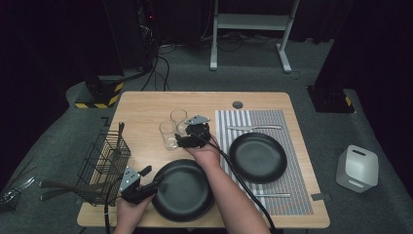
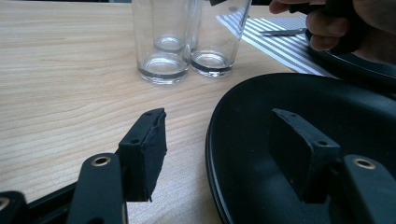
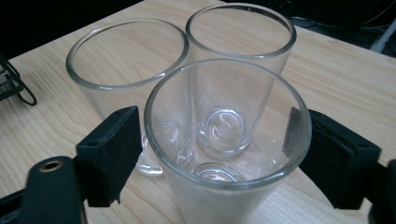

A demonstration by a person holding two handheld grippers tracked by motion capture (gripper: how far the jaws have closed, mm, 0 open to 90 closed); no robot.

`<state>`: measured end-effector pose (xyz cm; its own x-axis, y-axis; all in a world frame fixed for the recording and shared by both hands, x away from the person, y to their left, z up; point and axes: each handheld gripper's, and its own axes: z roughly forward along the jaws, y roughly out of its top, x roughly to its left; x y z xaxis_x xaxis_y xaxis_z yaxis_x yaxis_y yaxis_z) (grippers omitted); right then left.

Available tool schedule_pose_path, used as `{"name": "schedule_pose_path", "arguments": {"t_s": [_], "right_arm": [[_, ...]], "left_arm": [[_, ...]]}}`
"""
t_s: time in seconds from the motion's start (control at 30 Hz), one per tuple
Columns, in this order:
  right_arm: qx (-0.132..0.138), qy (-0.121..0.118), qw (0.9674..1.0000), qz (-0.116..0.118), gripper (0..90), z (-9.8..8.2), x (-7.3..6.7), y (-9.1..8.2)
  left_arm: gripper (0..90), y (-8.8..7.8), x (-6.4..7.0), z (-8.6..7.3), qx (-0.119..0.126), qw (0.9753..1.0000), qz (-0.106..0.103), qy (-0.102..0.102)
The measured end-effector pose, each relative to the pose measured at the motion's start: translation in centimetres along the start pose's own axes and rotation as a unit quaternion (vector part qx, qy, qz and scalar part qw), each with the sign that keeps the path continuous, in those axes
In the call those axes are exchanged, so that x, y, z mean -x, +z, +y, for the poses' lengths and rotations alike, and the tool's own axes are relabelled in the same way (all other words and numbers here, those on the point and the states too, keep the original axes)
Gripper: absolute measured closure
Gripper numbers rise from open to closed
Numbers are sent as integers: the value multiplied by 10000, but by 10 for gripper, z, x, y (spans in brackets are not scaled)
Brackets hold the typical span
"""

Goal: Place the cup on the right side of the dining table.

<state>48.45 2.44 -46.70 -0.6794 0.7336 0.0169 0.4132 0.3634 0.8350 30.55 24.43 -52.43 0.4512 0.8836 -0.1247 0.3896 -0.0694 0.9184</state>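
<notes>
Three clear glasses stand bunched on the wooden table (image 1: pixel 146 105). In the right gripper view the nearest glass (image 3: pixel 224 154) stands between the pads of my right gripper (image 3: pixel 215 121); the left pad (image 3: pixel 116 149) sits a sliver off its wall, so the jaws are open. The other two glasses (image 3: pixel 126 60) (image 3: pixel 240 32) stand just behind. From above, my right gripper (image 1: pixel 185 139) reaches the cluster from the right. My left gripper (image 2: pixel 217 116) (image 1: pixel 152 178) is open, its jaws astride the left rim of a black plate (image 2: pixel 280 93) (image 1: pixel 182 190) near the front edge.
A second black plate (image 1: pixel 258 157) lies on a striped placemat (image 1: pixel 292 126), with cutlery (image 1: pixel 253 127) behind it and another piece (image 1: pixel 272 195) in front. A black wire basket (image 1: pixel 104 161) holding utensils stands at the table's left edge. A white box (image 1: pixel 358 168) sits on the floor.
</notes>
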Motion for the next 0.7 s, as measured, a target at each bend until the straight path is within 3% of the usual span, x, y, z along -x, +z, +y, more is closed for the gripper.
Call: {"name": "schedule_pose_path", "arguments": {"t_s": [0.17,0.7], "right_arm": [[42,-26,10000,-25,278,0,0,0],[18,-144,9998,-127,287,-3,1,-8]], "left_arm": [[371,0,0,0,0,10000,-7,2],[372,0,0,0,-3,10000,-7,8]]}}
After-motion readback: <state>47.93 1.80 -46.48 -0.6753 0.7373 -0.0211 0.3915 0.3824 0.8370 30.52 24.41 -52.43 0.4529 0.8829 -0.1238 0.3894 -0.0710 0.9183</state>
